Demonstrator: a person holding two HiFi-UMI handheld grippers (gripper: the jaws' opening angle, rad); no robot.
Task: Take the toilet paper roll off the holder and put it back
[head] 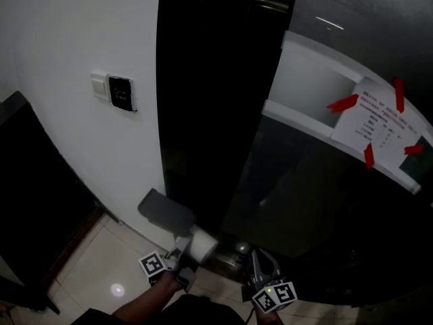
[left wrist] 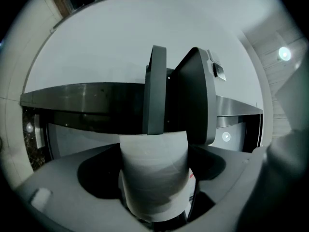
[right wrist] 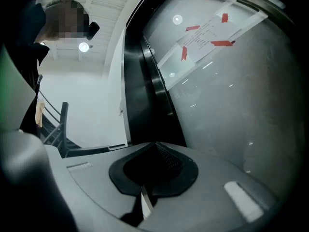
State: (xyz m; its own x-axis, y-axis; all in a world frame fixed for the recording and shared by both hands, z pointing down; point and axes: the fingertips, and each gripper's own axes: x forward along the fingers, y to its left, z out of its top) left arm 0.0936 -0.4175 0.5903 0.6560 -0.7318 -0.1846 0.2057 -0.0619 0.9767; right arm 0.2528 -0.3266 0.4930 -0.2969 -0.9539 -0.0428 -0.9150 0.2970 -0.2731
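Observation:
My left gripper (head: 191, 252) is shut on a white toilet paper roll (head: 202, 244), held low just below and right of the grey holder cover (head: 166, 212) on the wall. In the left gripper view the roll (left wrist: 153, 178) stands between the jaws, its far end right under the dark holder (left wrist: 193, 98), whose flap (left wrist: 157, 91) rises edge-on above it. Whether roll and holder touch I cannot tell. My right gripper (head: 260, 269) hangs apart to the right, shut with nothing in it; its closed fingertips (right wrist: 155, 149) point up along the dark wall.
A glossy black panel (head: 216, 114) runs down beside the white wall with a switch plate (head: 120, 92). A white ledge with a notice taped in red (head: 379, 124) sits upper right. Pale floor tiles (head: 95, 269) lie below. A person (right wrist: 34, 47) stands at left.

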